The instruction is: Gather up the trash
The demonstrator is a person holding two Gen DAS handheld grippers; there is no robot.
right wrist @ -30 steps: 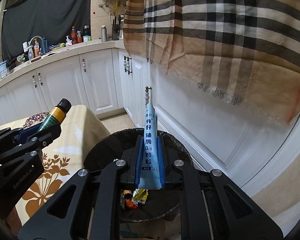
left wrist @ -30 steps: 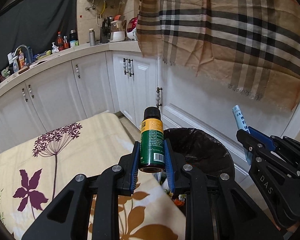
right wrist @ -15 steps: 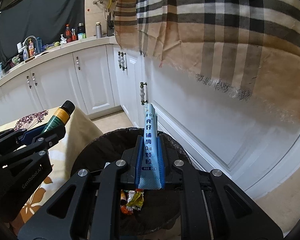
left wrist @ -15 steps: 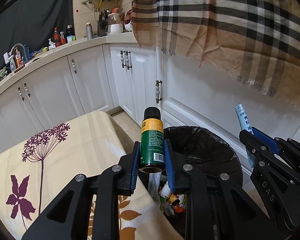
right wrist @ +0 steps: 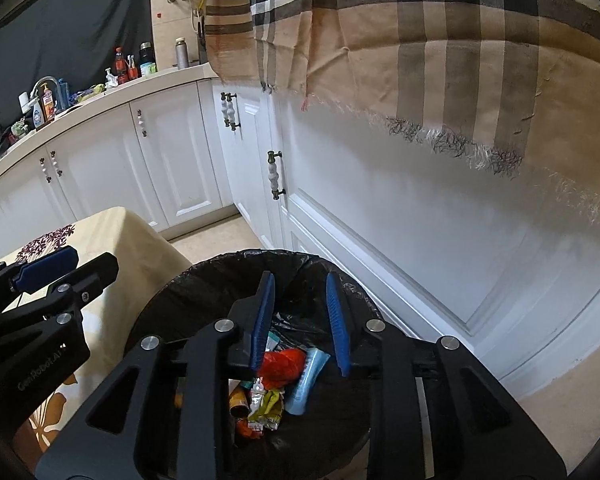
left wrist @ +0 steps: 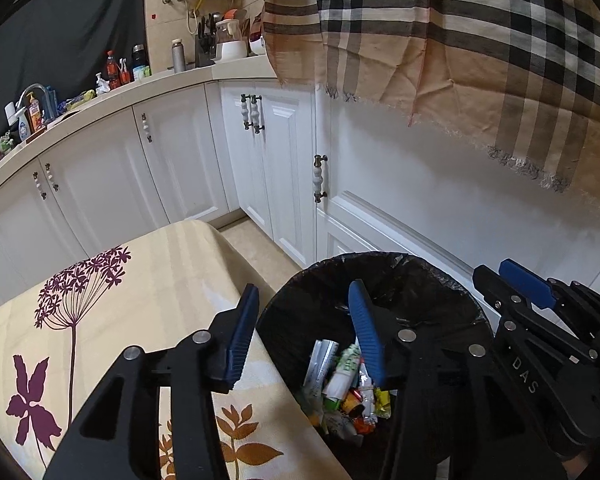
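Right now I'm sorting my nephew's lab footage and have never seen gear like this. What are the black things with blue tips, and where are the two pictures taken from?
They are two hand-held claws, one per hand, each with a camera looking along its blue fingers. One picture is from the left claw, with the right claw at its edge; the other from the right claw. Both claws are opening and hold nothing. Below them stands a bin lined with a black bag, holding wrappers and a pale blue tube. Beside it is a table with a flowered cloth.
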